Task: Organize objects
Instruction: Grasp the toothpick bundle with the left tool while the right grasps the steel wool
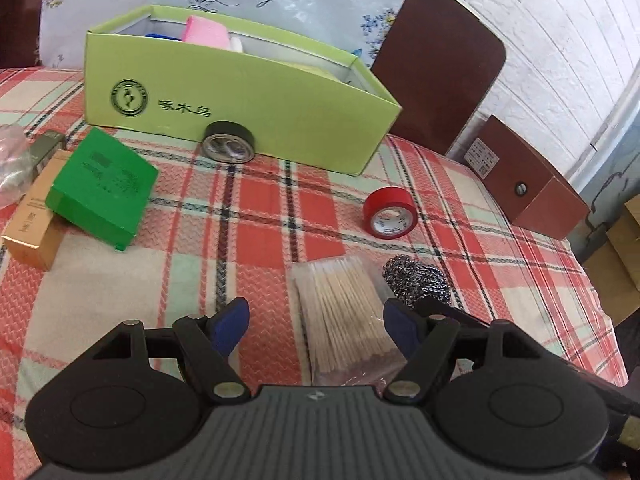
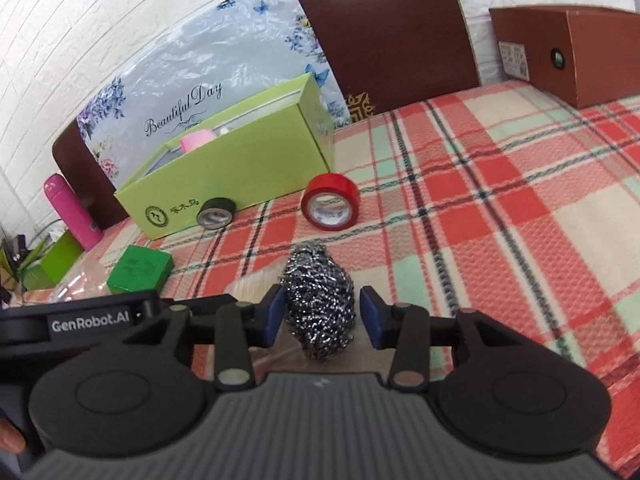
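- Two grippers, both spread: my right gripper (image 2: 322, 316) straddles the silvery steel-wool scourer (image 2: 318, 304), unclamped, lined up to grab.
- My left gripper (image 1: 316, 326) hovers around the clear bag of wooden cotton swabs (image 1: 340, 312).
- Farther off, the red tape roll (image 1: 389, 212) waits; the black tape roll (image 1: 229, 142) leans on the open lime-green cardboard box (image 1: 240, 108), likely the destination.

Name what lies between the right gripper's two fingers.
A steel scourer lies between the open right gripper's fingers, not yet clamped; the right wrist view shows it.
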The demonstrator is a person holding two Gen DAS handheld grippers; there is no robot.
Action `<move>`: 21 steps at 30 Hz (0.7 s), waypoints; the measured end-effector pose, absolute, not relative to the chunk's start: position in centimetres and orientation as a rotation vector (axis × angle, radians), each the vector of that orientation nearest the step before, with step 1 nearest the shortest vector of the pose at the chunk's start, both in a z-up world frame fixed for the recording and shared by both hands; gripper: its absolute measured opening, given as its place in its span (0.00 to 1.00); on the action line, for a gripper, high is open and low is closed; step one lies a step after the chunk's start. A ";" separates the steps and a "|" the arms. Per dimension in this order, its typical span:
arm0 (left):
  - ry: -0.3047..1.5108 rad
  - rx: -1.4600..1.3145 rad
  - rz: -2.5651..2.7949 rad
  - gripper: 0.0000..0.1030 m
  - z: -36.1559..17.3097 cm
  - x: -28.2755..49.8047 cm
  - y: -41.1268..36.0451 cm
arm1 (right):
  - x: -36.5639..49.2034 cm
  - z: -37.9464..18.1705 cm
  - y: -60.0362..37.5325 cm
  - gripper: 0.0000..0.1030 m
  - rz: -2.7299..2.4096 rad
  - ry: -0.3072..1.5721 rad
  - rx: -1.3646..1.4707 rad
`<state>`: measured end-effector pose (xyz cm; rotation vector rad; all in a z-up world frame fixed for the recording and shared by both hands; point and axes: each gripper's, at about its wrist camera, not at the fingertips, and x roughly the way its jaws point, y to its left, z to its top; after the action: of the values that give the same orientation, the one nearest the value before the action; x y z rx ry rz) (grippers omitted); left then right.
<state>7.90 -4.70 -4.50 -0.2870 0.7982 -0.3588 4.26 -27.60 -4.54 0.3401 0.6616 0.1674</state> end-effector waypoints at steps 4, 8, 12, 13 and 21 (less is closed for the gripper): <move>0.798 -0.190 -0.393 0.16 -4.9 8.2 -5.9 | 4.0 -4.2 -27.8 0.35 0.157 0.636 0.295; 0.828 -0.200 -0.440 0.07 -4.6 8.0 -4.8 | 3.8 -3.9 -26.9 0.29 0.158 0.621 0.218; 0.818 -0.166 -0.360 0.07 -3.9 7.2 -1.7 | 3.7 -3.6 -26.6 0.29 0.171 0.623 0.175; 0.817 -0.163 -0.342 0.07 -3.7 7.2 -1.0 | 3.7 -3.6 -26.6 0.29 0.184 0.629 0.168; 0.832 -0.168 -0.319 0.74 -2.9 7.2 -1.6 | 3.7 -4.0 -25.7 0.49 0.200 0.647 0.127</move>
<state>7.15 -1.62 -2.92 -0.1677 0.8316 -0.3190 3.74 -25.66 -3.97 0.1274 0.6467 0.2003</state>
